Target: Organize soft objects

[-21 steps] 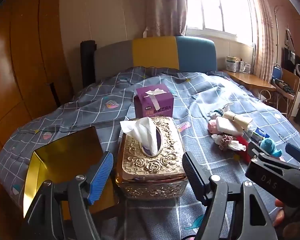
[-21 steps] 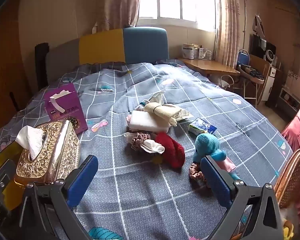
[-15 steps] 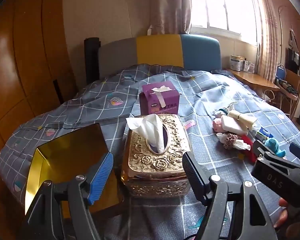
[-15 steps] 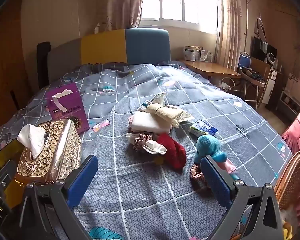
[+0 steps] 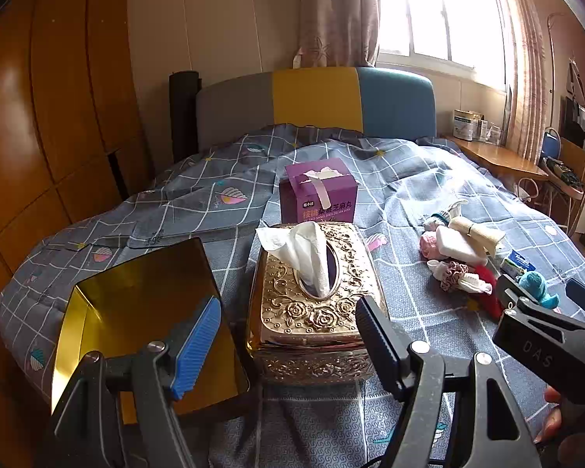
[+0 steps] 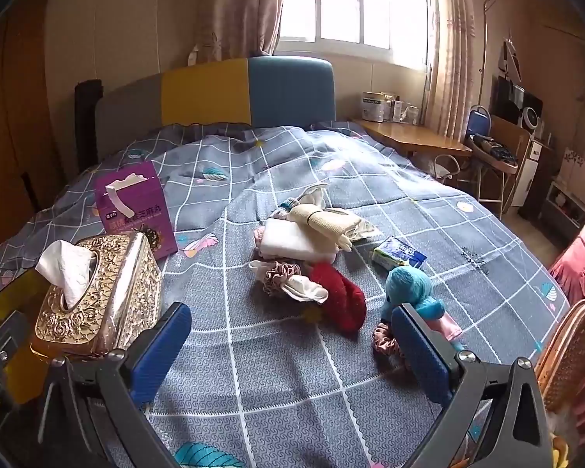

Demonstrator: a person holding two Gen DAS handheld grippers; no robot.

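Observation:
A heap of soft things lies on the bed: white folded cloth (image 6: 288,240), a cream roll (image 6: 323,220), a red sock (image 6: 341,304), a scrunchie (image 6: 279,275), a blue plush toy (image 6: 407,288) and a pink scrunchie (image 6: 386,341). The heap shows at the right in the left wrist view (image 5: 462,249). My right gripper (image 6: 292,351) is open and empty, just short of the heap. My left gripper (image 5: 288,347) is open and empty, before a gold tissue box (image 5: 318,300) and an open gold box (image 5: 144,319).
A purple carton (image 5: 318,191) stands behind the tissue box. A small blue packet (image 6: 397,251) lies by the plush toy. The grey checked bedspread (image 6: 292,386) covers the bed. A wooden desk (image 6: 409,138) and a wicker chair (image 6: 573,355) stand at the right.
Both grippers have pulled back and risen slightly, so the tissue box and the heap look a little farther off. Both stay open.

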